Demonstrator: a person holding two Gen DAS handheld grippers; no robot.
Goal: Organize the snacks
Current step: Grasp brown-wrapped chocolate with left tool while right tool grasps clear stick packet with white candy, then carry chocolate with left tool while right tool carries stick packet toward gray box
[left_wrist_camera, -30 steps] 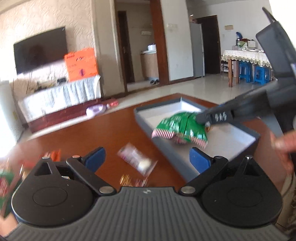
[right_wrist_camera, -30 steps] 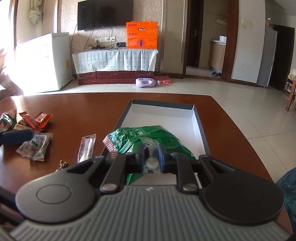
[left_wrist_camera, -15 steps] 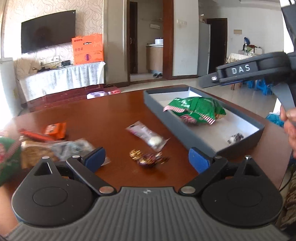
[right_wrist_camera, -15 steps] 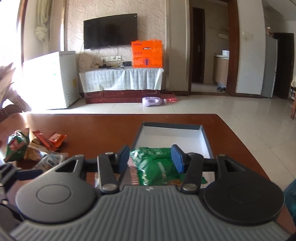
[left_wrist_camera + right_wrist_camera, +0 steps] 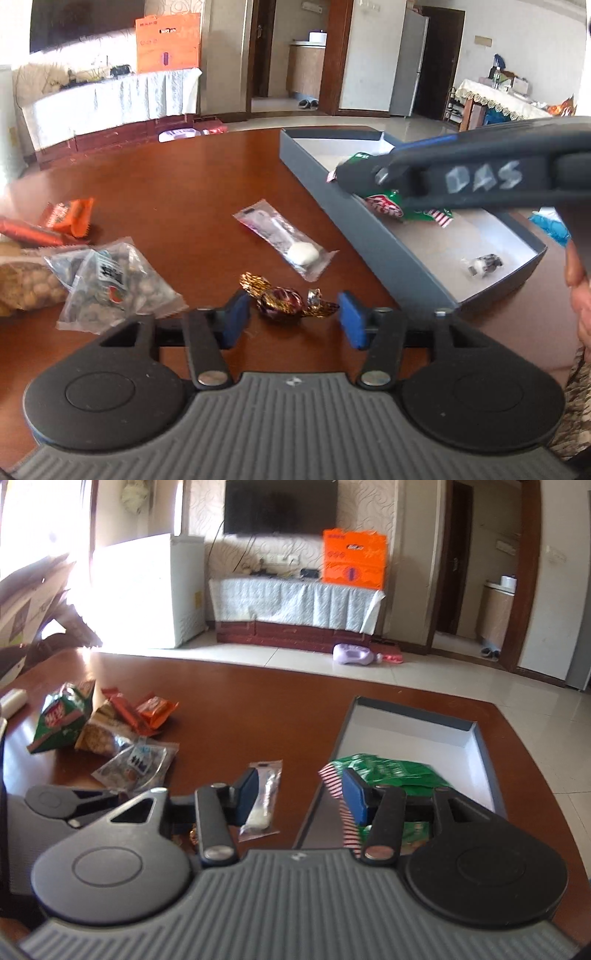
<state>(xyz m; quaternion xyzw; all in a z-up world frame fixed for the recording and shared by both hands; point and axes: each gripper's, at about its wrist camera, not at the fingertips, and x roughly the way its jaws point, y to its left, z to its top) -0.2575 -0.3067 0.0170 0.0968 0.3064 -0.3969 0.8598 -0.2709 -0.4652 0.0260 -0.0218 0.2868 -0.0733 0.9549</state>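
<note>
The grey tray (image 5: 388, 236) on the tabletop (image 5: 207, 177) lies right of the left gripper (image 5: 290, 319). Its fingers are closing, the gold-wrapped candy (image 5: 284, 301) between them, untouched. Next: complete the grasp, transfer to the tray. The right gripper (image 5: 299, 794) stands half open, empty.

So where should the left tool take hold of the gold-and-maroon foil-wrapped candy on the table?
Across its round maroon middle, coming down from above. The gold-and-maroon foil-wrapped candy lies flat on the brown wooden table with thin twisted foil ends pointing sideways, likely to slip or tear. The left tool already straddles it, jaws closing but not yet touching.
</note>
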